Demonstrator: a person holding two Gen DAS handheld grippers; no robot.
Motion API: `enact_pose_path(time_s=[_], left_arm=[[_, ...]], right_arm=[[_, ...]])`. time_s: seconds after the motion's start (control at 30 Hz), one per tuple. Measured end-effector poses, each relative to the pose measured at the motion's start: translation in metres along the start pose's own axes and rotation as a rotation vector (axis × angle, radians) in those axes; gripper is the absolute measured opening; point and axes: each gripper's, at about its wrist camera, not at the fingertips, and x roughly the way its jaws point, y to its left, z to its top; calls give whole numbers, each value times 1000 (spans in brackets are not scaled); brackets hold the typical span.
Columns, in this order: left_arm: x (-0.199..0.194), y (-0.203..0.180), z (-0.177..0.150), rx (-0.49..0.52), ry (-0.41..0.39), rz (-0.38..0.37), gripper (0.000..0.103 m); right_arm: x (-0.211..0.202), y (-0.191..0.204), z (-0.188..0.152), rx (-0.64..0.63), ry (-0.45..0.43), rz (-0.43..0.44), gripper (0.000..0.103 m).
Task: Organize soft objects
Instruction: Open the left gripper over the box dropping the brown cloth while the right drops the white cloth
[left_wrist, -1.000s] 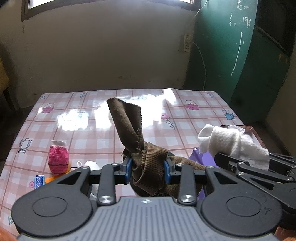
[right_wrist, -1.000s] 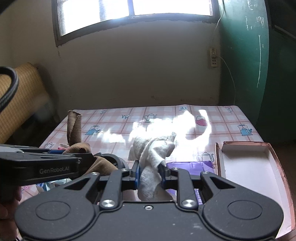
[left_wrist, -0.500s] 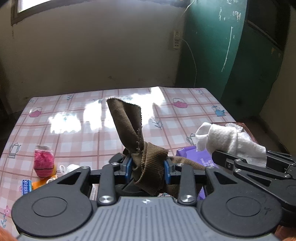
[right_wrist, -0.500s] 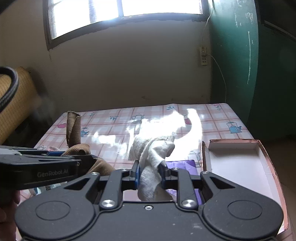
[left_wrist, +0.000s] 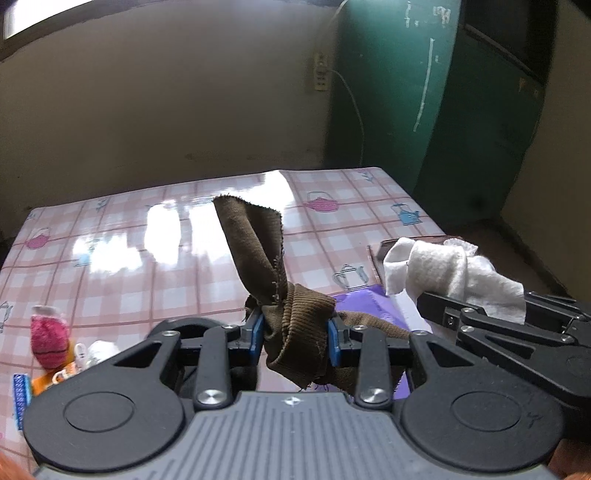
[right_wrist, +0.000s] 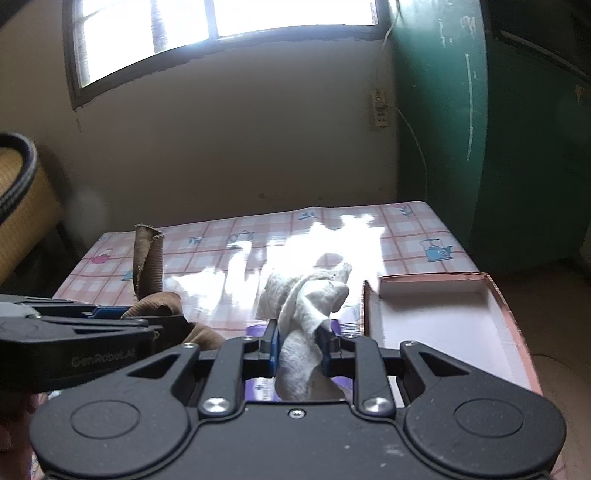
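My left gripper (left_wrist: 295, 332) is shut on a brown ribbed cloth (left_wrist: 258, 243), bunched between the blue pads with one end sticking up. My right gripper (right_wrist: 297, 343) is shut on a white cloth (right_wrist: 306, 306), which folds upward above the pads. Both are held above the pink checked tablecloth (left_wrist: 147, 258). In the left wrist view the right gripper (left_wrist: 436, 302) sits to the right with the white cloth (left_wrist: 443, 269). The right wrist view shows the left gripper (right_wrist: 110, 321) at the left with the brown cloth (right_wrist: 151, 258).
An open shallow box (right_wrist: 436, 321) with a white inside lies at the table's right edge. A purple packet (left_wrist: 373, 306) lies under the grippers. A pink knitted item (left_wrist: 48, 336) and small toys (left_wrist: 74, 362) lie at the left. A woven basket (right_wrist: 22, 199) stands beyond the table's left side.
Both grippers have moved to the right across the table, each still holding its cloth. The box now sits closer to the right gripper, and the pink item has slid leftward in view.
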Motion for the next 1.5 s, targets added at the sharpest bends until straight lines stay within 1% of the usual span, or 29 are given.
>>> enact_pose_path(time_s=[0.3,0.5,0.7,0.77,0.8,0.83,0.9,0.93,1.0,1.03,1.07,1.1,1.17,1.33,1.4,1.5], left_arm=[[14,-31,9,34,7,-60,35],[31,-59,13,60,19,-117,35],[53,-84,13,81,37,-171,35],[60,-92,13,94,37,-183,35],[62,-96,13,98,35,-193,36],[64,-100,13,102,35,-205,36],[71,-105,14,115,34,-227,42],[73,-108,14,121,32,-234,44],[74,-112,12,127,28,-253,59],[77,-113,13,128,30,-260,61],[76,-113,12,132,31,-266,68],[74,-112,11,137,23,-265,71],[71,-110,10,138,11,-253,73],[61,-104,12,128,6,-214,75],[55,-101,12,123,7,-177,79],[45,-94,14,103,13,-119,81]], right_arm=[[0,-51,5,42,6,-73,26],[3,-87,9,58,20,-120,26],[16,-122,9,88,59,-154,27],[23,-132,11,110,67,-153,28],[25,-135,12,124,66,-168,29],[27,-139,13,130,69,-169,31],[32,-144,16,135,66,-167,33],[34,-145,18,136,62,-167,35],[30,-147,18,146,49,-182,64],[29,-148,19,151,42,-182,69],[27,-148,19,158,38,-177,74],[25,-147,19,160,36,-174,75],[21,-144,20,153,35,-179,76],[12,-140,20,159,18,-187,76],[5,-135,19,157,10,-193,77],[-6,-125,16,133,-4,-220,78]])
